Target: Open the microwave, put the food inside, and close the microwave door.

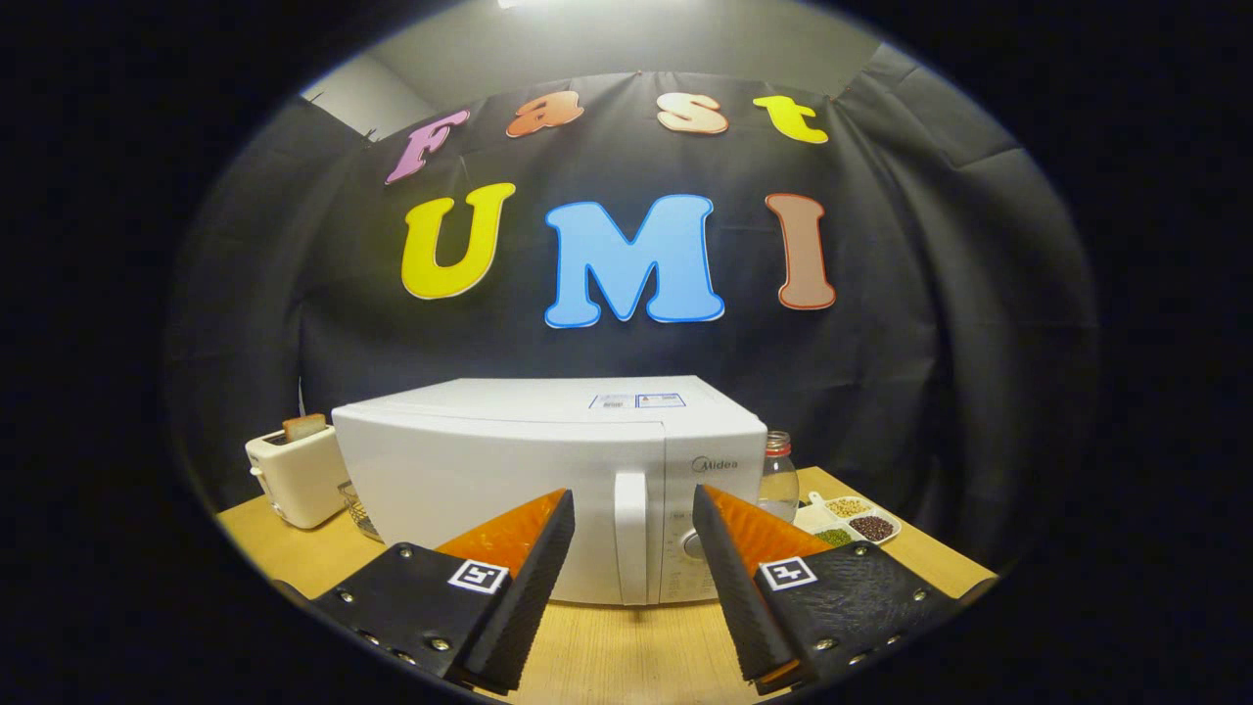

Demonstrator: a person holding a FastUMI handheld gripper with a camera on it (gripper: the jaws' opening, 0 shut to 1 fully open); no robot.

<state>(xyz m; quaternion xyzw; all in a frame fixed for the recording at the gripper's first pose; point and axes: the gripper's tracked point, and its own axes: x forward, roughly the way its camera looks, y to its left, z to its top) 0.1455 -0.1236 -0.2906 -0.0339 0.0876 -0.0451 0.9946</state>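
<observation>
A white microwave (509, 470) stands on the wooden table, its door shut. Its vertical white handle (630, 537) sits at the door's right side, just left of the control panel with a round knob (693, 544). My gripper (632, 499) is open, with nothing between its fingers. The handle lies just beyond the fingers, seen through the gap between them. I cannot tell which item is the food.
A white toaster (294, 477) with a slice of bread in it stands left of the microwave. To the right are a clear bottle (778, 478) with a red cap and a white divided tray (850, 521) of beans. The wooden table (626, 646) reaches toward me below the fingers.
</observation>
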